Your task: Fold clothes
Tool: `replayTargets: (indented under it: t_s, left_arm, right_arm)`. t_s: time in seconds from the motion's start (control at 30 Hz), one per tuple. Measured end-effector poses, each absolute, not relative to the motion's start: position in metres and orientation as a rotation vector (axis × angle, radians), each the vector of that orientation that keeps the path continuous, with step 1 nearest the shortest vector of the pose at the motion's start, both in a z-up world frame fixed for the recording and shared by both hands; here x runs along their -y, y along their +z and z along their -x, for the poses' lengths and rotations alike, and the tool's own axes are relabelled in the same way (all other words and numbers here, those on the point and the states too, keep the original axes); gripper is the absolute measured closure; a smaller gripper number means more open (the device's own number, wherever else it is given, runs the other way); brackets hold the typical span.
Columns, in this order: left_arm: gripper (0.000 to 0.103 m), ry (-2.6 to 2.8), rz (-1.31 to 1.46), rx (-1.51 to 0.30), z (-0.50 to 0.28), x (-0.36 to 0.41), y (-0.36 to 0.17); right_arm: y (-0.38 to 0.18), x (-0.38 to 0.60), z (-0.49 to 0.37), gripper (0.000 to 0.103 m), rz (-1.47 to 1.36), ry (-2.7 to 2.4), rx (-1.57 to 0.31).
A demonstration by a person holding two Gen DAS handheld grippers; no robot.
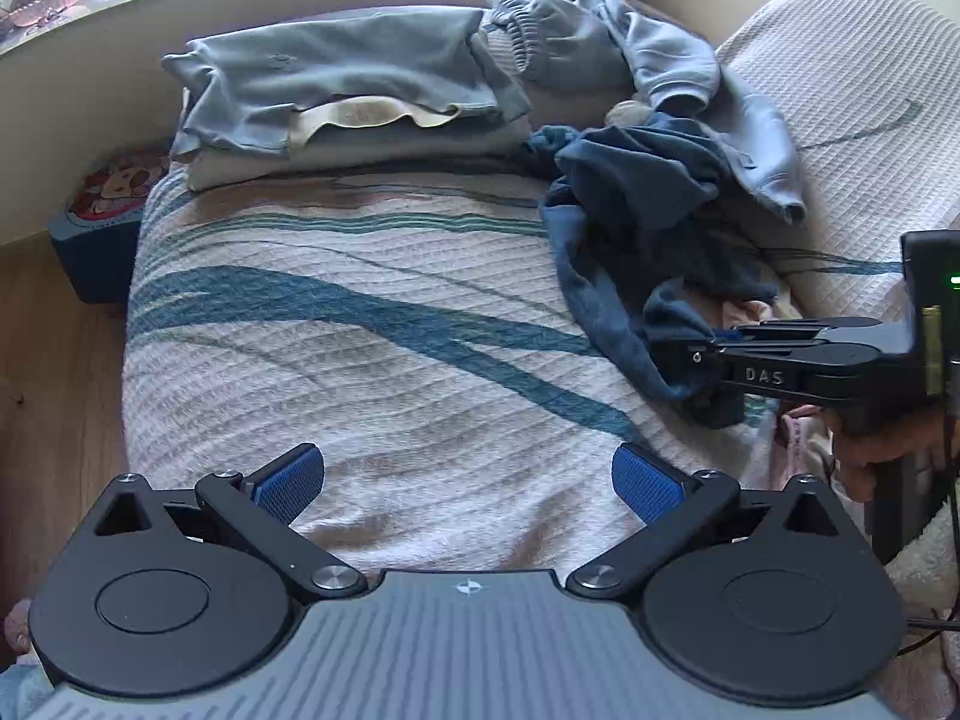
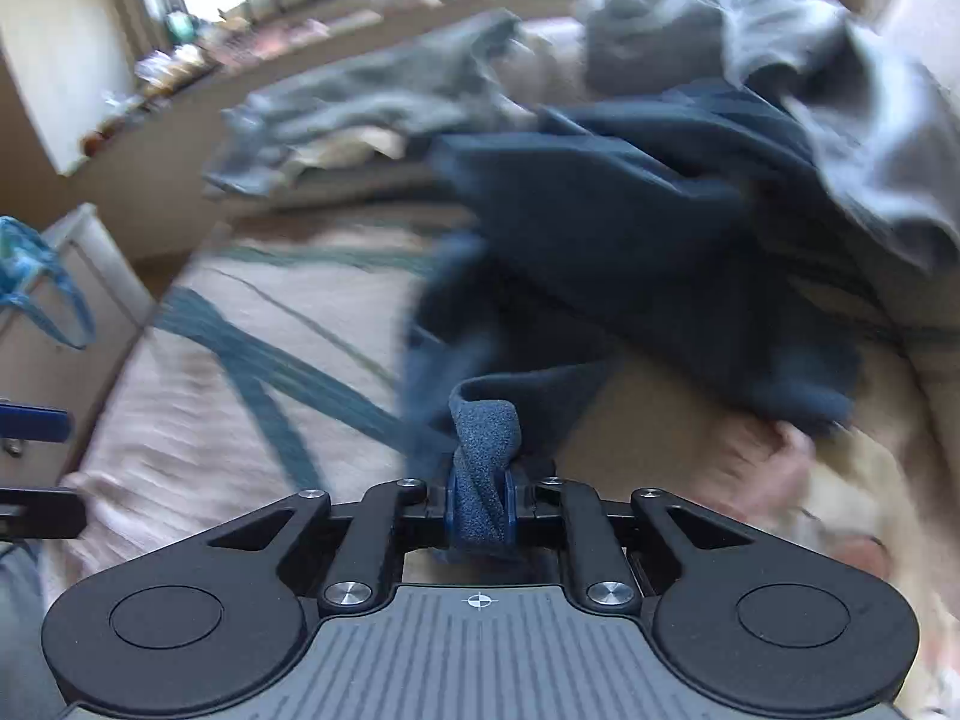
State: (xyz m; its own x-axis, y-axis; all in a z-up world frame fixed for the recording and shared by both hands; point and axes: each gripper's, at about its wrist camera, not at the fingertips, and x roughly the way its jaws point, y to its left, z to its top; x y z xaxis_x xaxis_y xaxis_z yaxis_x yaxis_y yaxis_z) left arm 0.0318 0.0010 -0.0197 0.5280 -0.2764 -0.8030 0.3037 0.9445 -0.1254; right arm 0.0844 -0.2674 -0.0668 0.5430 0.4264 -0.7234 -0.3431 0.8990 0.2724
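A crumpled dark blue garment point(image 1: 642, 222) lies on the right side of the striped bedspread point(image 1: 360, 324). My right gripper point(image 1: 690, 354) comes in from the right edge of the left wrist view and is shut on a fold of that garment. In the blurred right wrist view the same dark blue garment point(image 2: 630, 228) fills the middle, with a twisted strip of it pinched in my right gripper point(image 2: 480, 504). My left gripper point(image 1: 468, 483) hangs open over bare bedspread, nothing between its blue pads point(image 1: 288, 483).
A stack of folded clothes point(image 1: 336, 102) in grey-blue and cream sits at the far end of the bed. A light grey-blue sweatshirt point(image 1: 672, 66) lies crumpled behind the dark garment. A white cushion point(image 1: 840, 108) rises on the right. Wooden floor and a blue box point(image 1: 102, 228) lie left.
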Motion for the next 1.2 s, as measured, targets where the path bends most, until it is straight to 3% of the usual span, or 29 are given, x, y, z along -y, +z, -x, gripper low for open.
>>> replayTargets:
  t_s: [0.37,0.73,0.83,0.93,1.03,1.13,1.2]
  left_arm:
    - [0.000,-0.050,0.113,-0.768,0.017,-0.107,0.041]
    - [0.000,0.106,0.204,-0.771,0.054,-0.180,0.040]
    - [0.000,0.089,0.205,-0.788,0.056,-0.178,0.034]
    - [0.000,0.054,0.202,-0.806,0.057,-0.169,0.029]
    - [0.000,0.022,0.197,-0.821,0.054,-0.157,0.026]
    - [0.000,0.007,0.203,-0.817,0.053,-0.147,0.024]
    - [0.000,-0.006,0.220,-0.808,0.053,-0.144,0.025]
  right_arm:
    - [-0.001,0.151,-0.040,0.088,-0.230,0.952,-0.805]
    - [-0.026,0.044,-0.007,0.088,-0.111,1.181,-0.929]
    - [-0.037,0.042,-0.011,0.083,-0.084,1.106,-0.954]
    - [-0.044,0.045,-0.008,0.067,-0.013,0.977,-0.954]
    - [-0.029,0.066,-0.004,0.064,-0.030,0.944,-0.886]
    - [-0.008,0.090,0.000,0.046,-0.005,0.878,-0.773]
    - [0.001,0.107,0.006,0.042,0.025,0.826,-0.741]
